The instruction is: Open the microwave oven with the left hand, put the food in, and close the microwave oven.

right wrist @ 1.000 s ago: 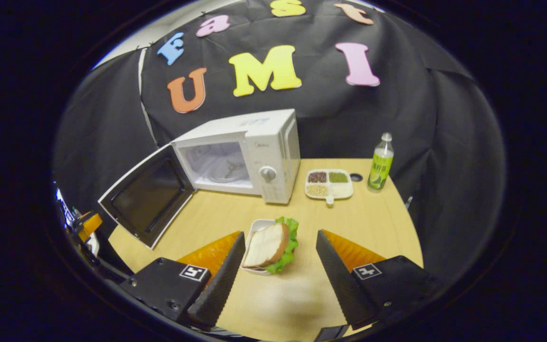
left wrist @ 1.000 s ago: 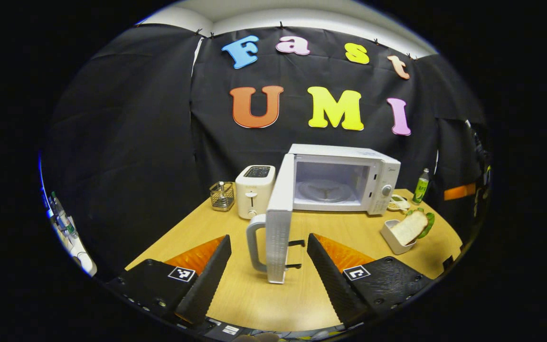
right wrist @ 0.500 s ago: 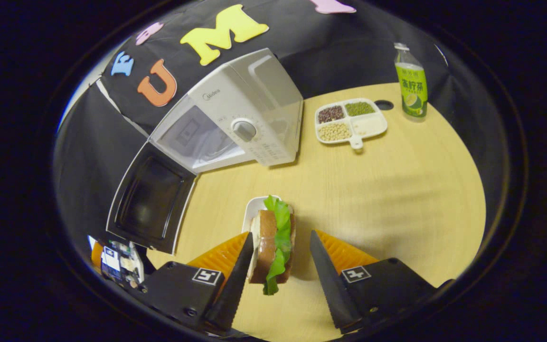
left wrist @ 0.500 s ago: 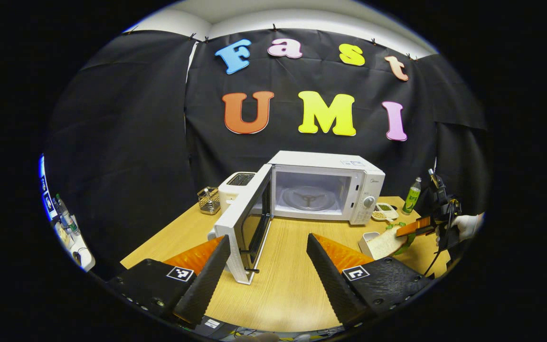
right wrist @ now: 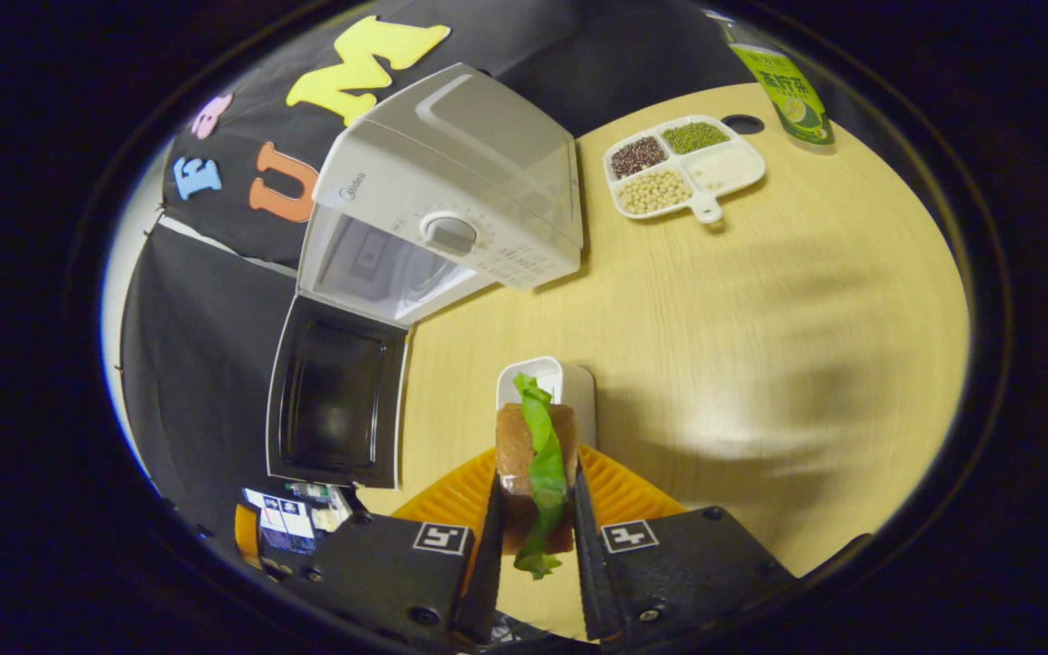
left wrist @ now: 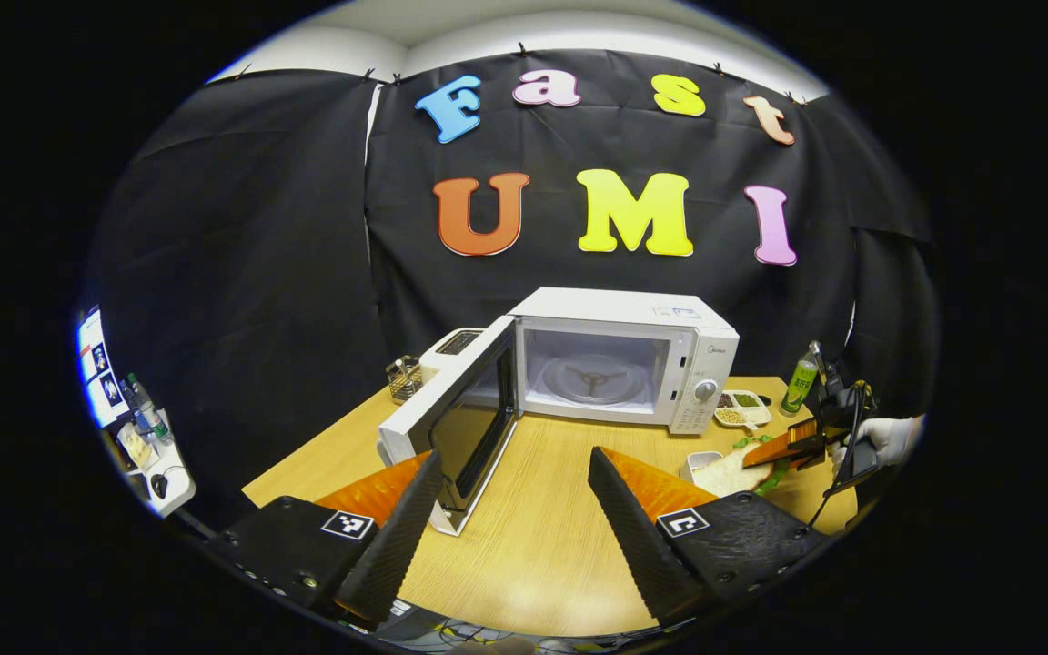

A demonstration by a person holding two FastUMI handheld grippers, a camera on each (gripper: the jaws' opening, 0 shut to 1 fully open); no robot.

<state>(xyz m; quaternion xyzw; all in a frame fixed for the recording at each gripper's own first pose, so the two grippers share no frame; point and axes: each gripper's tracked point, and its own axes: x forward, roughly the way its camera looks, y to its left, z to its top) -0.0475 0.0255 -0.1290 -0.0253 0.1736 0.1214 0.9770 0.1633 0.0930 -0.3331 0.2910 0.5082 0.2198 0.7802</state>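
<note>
Right hand-held gripper clamps sandwich; microwave door wide open.

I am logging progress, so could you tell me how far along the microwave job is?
Done: the microwave door stands wide open. In hand: the right gripper is shut on the sandwich above its white dish; the left gripper is open. Left: placing the sandwich inside and closing the door.

Microwave cavity stands open to the front, with only the glass turntable inside. The door is swung wide to the left, walling off that side approach. Bare table lies before the opening. A white dish stands near the front right; a divided tray and bottle stand well right of the microwave.
</note>
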